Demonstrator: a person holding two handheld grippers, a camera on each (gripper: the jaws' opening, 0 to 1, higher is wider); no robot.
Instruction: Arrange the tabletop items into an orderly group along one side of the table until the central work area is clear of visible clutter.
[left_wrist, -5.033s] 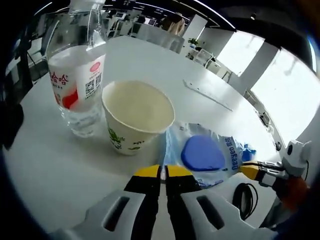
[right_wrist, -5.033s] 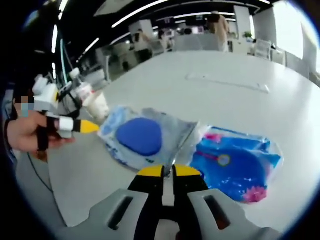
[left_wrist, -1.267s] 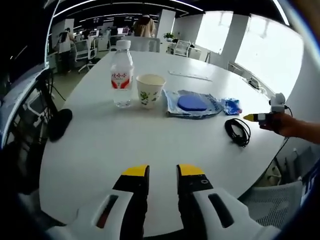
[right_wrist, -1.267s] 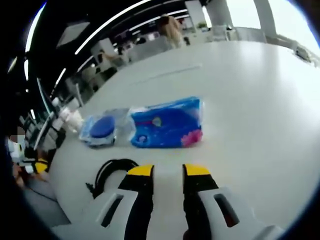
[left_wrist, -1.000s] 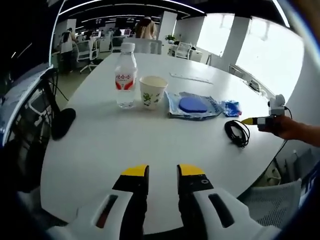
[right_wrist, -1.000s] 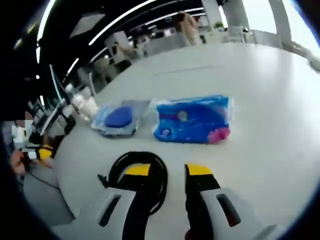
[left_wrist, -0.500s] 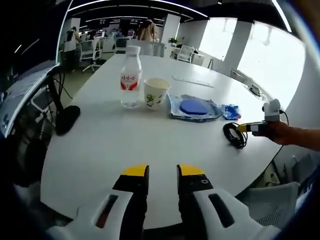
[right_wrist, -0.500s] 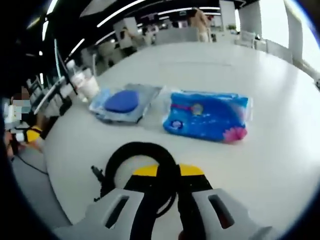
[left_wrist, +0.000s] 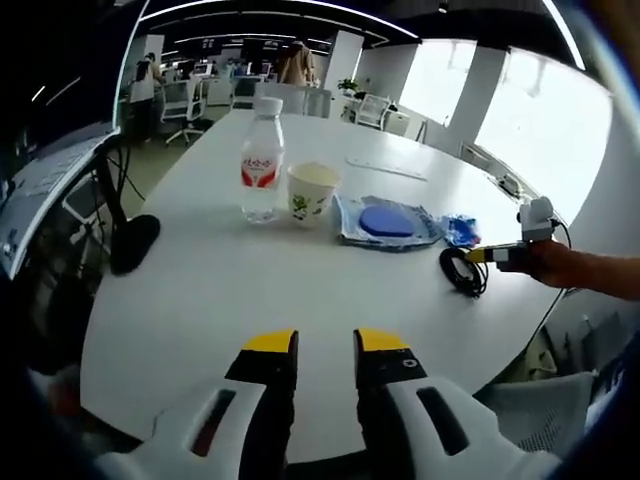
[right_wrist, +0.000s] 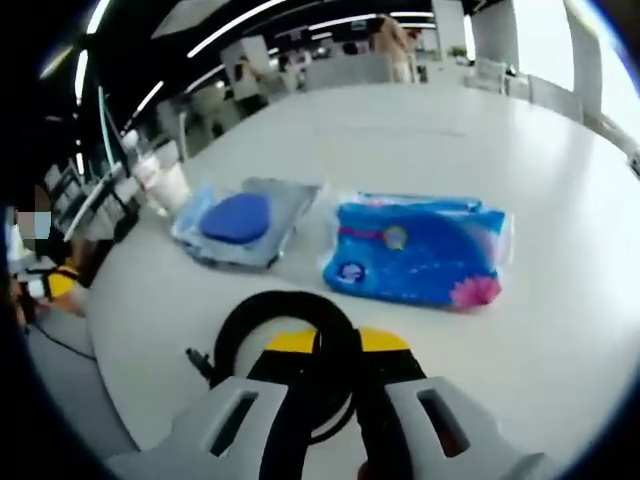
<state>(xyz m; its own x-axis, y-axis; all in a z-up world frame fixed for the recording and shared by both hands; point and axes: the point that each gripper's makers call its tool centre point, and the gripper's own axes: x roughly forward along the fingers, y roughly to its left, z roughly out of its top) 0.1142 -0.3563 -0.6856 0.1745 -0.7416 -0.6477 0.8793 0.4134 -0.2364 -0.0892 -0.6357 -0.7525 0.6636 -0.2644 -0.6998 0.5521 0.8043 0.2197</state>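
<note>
A water bottle (left_wrist: 262, 160), a paper cup (left_wrist: 312, 192), a clear pouch with a blue pad (left_wrist: 388, 222) and a blue tissue pack (left_wrist: 462, 230) stand in a row across the white table (left_wrist: 250, 300). A black cable coil (left_wrist: 464, 270) lies near the right end of the row. My right gripper (right_wrist: 337, 342) is shut on the cable coil (right_wrist: 285, 310), with the pouch (right_wrist: 240, 225) and the tissue pack (right_wrist: 420, 250) beyond it. From the left gripper view, the right gripper (left_wrist: 490, 255) sits at the coil, held by a hand. My left gripper (left_wrist: 325, 345) hangs open over the table's near part, far from the items.
A black object (left_wrist: 133, 243) lies at the table's left edge. Beyond the row, a thin flat strip (left_wrist: 385, 167) rests on the table. Office chairs and desks stand beyond the far end. The cup and bottle (right_wrist: 165, 180) appear far left in the right gripper view.
My right gripper came down over the black cable coil and closed on it. My left gripper has backed away from the cup and stands open; the row looks farther off.
</note>
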